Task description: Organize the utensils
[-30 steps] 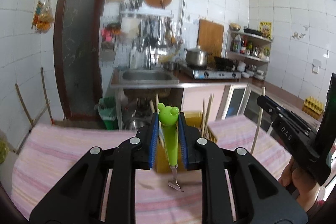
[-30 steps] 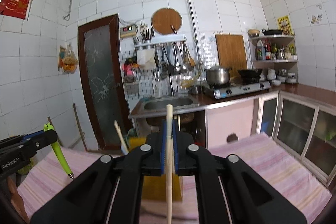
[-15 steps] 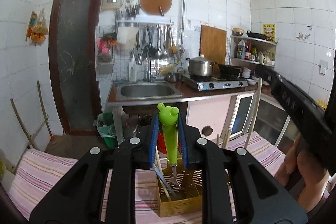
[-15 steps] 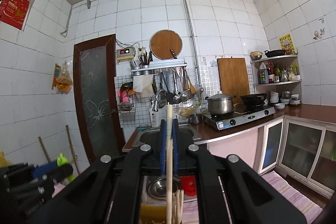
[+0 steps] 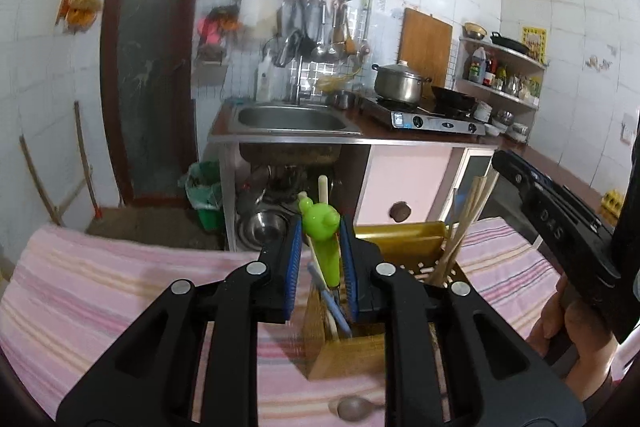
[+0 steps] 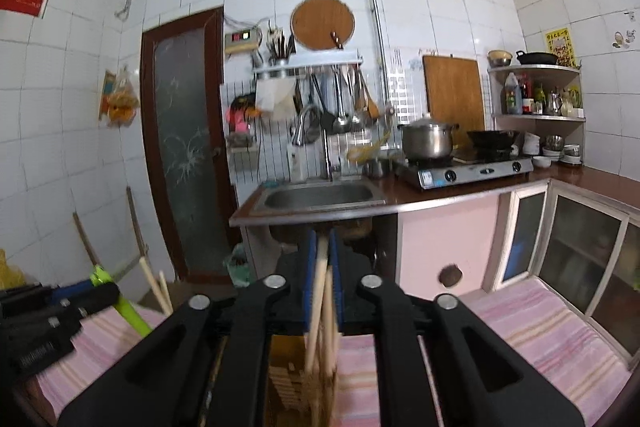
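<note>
Between my left gripper's (image 5: 320, 243) blue pads stands a green frog-headed fork (image 5: 324, 251). It leans left, loose, with a gap on its left side, and its tip points down into the yellow-brown utensil holder (image 5: 348, 351). These jaws are opening. Several chopsticks (image 5: 468, 219) lean in the holder's right compartment. My right gripper (image 6: 323, 267) hangs over the same holder (image 6: 288, 359). A pale wooden chopstick (image 6: 320, 291) slants free between its widening pads, touching neither. The right gripper's black body (image 5: 560, 227) shows at the right edge of the left wrist view.
The holder stands on a pink striped cloth (image 5: 100, 287). A spoon (image 5: 352, 407) lies on the cloth just in front of it. A hand (image 5: 580, 327) holds the right gripper. Beyond the table are a steel sink (image 5: 288, 119), a stove with a pot (image 5: 400, 83), and cabinets (image 6: 580, 247).
Both grippers have come over the utensil holder. Their pads have parted, so the green fork now leans loose and lower, and the chopstick has tipped and slid down toward the holder.
</note>
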Demonstrator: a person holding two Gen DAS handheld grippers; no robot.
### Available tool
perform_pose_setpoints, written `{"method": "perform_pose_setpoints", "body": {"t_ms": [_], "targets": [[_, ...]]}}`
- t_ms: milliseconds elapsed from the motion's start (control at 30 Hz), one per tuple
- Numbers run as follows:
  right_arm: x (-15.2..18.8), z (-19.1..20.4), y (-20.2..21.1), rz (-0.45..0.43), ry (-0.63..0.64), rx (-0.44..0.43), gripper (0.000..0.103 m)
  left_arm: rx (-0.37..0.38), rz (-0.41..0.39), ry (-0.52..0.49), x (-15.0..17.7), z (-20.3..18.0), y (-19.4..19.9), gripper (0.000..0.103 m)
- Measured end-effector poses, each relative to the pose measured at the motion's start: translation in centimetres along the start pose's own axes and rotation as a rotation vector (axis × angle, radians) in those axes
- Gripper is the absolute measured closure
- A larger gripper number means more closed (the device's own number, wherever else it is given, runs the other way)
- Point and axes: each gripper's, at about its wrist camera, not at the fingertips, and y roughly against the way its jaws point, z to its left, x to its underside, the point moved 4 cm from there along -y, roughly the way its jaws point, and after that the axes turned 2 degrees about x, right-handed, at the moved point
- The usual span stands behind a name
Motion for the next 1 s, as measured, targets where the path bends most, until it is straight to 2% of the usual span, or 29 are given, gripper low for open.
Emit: {"method": "perform_pose_setpoints", "body": {"t_ms": [33,67,100,133,167,200,233,400,533,833,1000], "targets": [[-0.1,-0.2,0.9,0.006,0.004,0.004,0.032,-0.001,-0.002,0.009,0.1,0.2,1.2,0.06],[0.0,-0.3,2.0,0.002,0.006,0.001,0.029,-0.005,-0.01,0.012,0.2,0.4,2.1,0.039],[0.0,-0.4,3.4,-0.001,0.018,-0.003,0.029,-0.014,-0.035,0.014,0.4,0.6,3.7,0.028],[0.0,-0.4,4.3,0.004,0.032,-0.001,0.029,-0.024,-0.053,0.01,0.6,0.7,4.9,0.024],[0.2,-0.3,5.7,0.015,0.055,0.003,0.028,-0.042,-0.074,0.006,0.9,0.9,6.7,0.015],[0.6,-0.3,7.0,0.025,0.072,0.007,0.023,-0.049,-0.088,0.009,1.3,1.1,8.2,0.008],[0.9,-0.3,8.1,0.031,0.079,0.01,0.016,-0.048,-0.101,0.02,1.8,1.3,9.8,0.005],[4.5,-0.7,14.8,0.049,0.073,0.033,0.005,-0.052,-0.105,0.067,5.7,2.1,15.6,0.005],[8.1,-0.5,18.8,0.069,0.039,0.036,0.005,-0.042,-0.088,0.075,10.1,1.9,18.3,0.005],[15.5,0.3,24.2,0.1,0.026,0.037,0.005,-0.126,-0.073,0.039,18.8,1.0,20.2,0.005],[17.9,0.5,25.2,0.105,0.024,0.033,0.005,-0.156,-0.095,-0.021,21.0,0.1,20.5,0.005]]}}
